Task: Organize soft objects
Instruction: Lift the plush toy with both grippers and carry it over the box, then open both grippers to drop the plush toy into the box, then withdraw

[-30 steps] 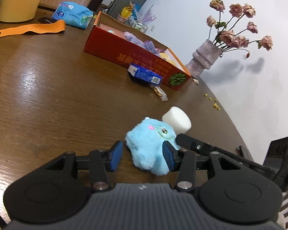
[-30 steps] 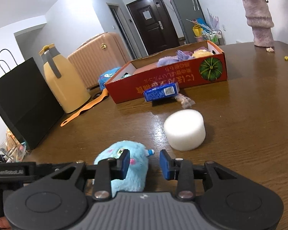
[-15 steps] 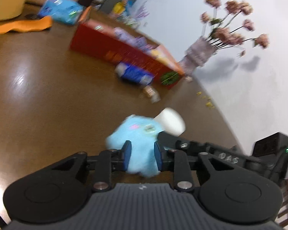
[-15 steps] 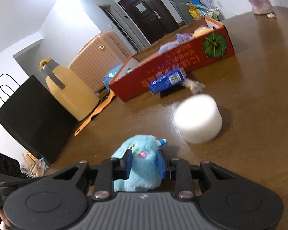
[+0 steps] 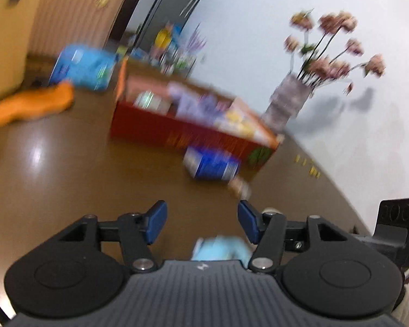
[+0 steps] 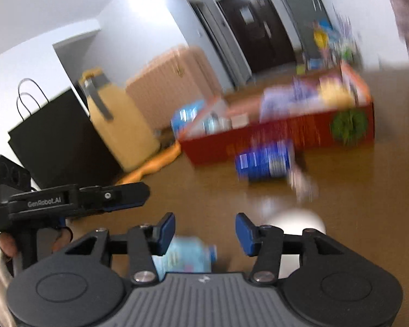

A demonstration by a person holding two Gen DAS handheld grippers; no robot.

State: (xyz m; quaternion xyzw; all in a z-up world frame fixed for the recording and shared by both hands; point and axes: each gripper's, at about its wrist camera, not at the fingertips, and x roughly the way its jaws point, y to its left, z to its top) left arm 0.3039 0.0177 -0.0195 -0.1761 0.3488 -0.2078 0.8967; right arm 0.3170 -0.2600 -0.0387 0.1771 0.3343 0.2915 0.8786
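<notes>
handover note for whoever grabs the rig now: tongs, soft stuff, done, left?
Left tongs: jaws opening, nothing gripped.
Right tongs: jaws opening, nothing gripped.
Blue plush toy sits low behind both sets of pads, free of them. White foam cylinder is on the table beside it.
Red box already holds some soft items.
Left: plush toy and foam cylinder are not yet in the box. Frames are blurred.

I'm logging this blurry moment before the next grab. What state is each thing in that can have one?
Left gripper: jaws opening, nothing between them.
Right gripper: jaws opening, nothing between them.
Blue plush toy: not gripped, low behind the right gripper's pads.
White foam cylinder: free on the table.
Red box: open-topped, items inside.
Blue packet: lying in front of the box.
</notes>
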